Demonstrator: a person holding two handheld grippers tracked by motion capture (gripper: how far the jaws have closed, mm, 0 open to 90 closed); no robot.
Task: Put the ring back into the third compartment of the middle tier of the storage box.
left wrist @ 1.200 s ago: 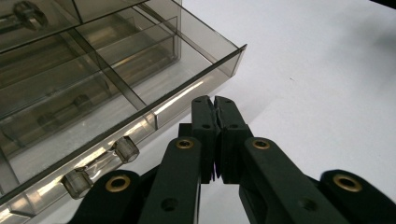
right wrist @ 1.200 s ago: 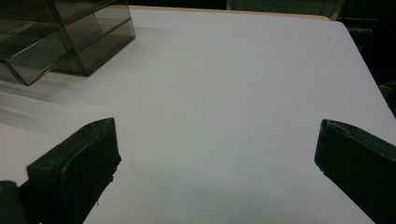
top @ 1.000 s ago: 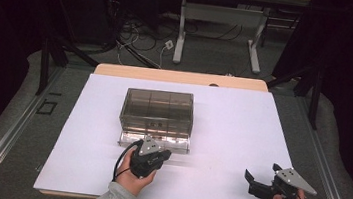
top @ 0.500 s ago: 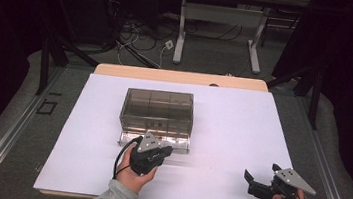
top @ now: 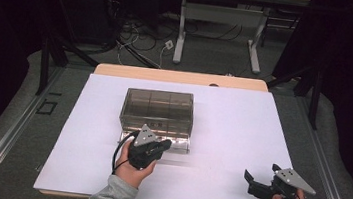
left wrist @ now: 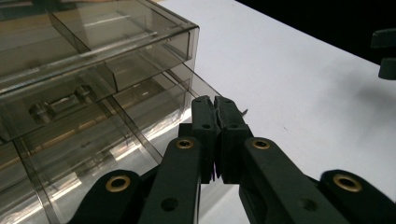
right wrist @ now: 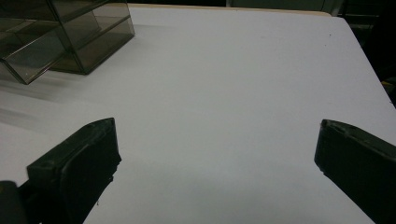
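Observation:
A smoky clear plastic drawer box (top: 158, 105) stands on the white table top (top: 242, 122), left of the middle. Its lowest drawer (top: 180, 145) sticks out a little toward me. My left gripper (top: 166, 144) is at that drawer's front. In the left gripper view the box (left wrist: 93, 46) is to the left, and the gripper (left wrist: 215, 100) has its jaws pressed together at the drawer's (left wrist: 93, 154) near corner. Whether a thin clear lip is pinched between them I cannot tell. My right gripper (top: 251, 183) rests open near the front right edge, with bare table between its jaws (right wrist: 217, 128).
The box (right wrist: 60, 32) lies far to the left in the right gripper view. A wooden strip (top: 177, 76) borders the table's far edge. Beyond it are a dark floor, cables (top: 136, 39) and a desk frame's legs (top: 181, 34).
My left gripper has crept slightly toward the box. The right gripper and the box have not moved.

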